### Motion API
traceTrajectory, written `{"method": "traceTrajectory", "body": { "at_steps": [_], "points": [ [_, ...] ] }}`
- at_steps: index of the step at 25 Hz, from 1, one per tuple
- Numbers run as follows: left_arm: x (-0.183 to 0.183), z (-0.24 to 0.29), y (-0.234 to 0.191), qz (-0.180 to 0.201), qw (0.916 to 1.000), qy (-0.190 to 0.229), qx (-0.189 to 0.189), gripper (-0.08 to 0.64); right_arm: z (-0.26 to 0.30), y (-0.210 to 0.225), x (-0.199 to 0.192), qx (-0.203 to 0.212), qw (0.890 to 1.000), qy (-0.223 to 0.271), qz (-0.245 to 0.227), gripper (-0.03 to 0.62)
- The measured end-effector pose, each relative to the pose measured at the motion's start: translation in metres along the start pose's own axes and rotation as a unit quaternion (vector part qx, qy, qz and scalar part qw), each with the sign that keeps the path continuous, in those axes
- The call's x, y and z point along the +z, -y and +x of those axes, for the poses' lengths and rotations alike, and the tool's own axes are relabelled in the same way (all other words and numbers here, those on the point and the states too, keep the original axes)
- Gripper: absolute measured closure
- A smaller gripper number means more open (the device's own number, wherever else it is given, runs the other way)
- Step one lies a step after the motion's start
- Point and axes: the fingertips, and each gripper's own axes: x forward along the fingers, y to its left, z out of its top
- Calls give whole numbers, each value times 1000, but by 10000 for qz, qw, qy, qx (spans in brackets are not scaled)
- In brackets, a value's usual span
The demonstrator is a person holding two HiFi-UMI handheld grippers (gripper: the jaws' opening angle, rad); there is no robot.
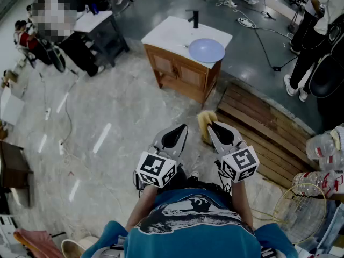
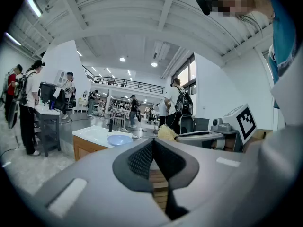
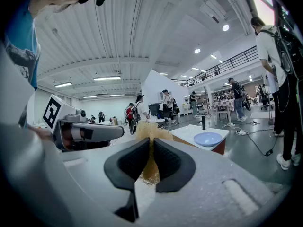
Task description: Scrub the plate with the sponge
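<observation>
A pale blue plate (image 1: 206, 50) lies on the white top of a wooden sink cabinet (image 1: 172, 34) some way ahead of me, beside a black tap (image 1: 195, 18). My right gripper (image 1: 211, 126) is shut on a frizzy yellow sponge (image 1: 206, 120), held at waist height far short of the cabinet. In the right gripper view the sponge (image 3: 150, 130) sticks out between the black pads of that gripper (image 3: 152, 143), with the plate (image 3: 208, 138) beyond. My left gripper (image 1: 181, 129) is level beside it, shut and empty. In the left gripper view its jaws (image 2: 152, 143) meet, and the plate (image 2: 119, 139) shows far off.
A low wooden platform (image 1: 263, 122) lies right of the cabinet. Cables run over the floor near a black table (image 1: 102, 31). People stand at the back right (image 1: 317, 31). Plastic bottles (image 1: 322, 147) and a racket (image 1: 301, 211) sit at my right.
</observation>
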Motion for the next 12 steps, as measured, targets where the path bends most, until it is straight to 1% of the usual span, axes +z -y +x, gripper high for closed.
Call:
{"method": "traceTrajectory", "body": {
  "at_steps": [3, 8, 12],
  "points": [
    [1, 4, 3, 22, 10000, -9, 3, 541, -1, 4, 0, 43, 10000, 17, -1, 563],
    [-2, 3, 5, 65, 9999, -84, 83, 541, 4, -1, -6, 230, 9994, -115, -235, 558],
    [-4, -6, -6, 78, 9994, -165, 293, 541, 15, -10, -10, 453, 9989, -89, -91, 558]
  ]
}}
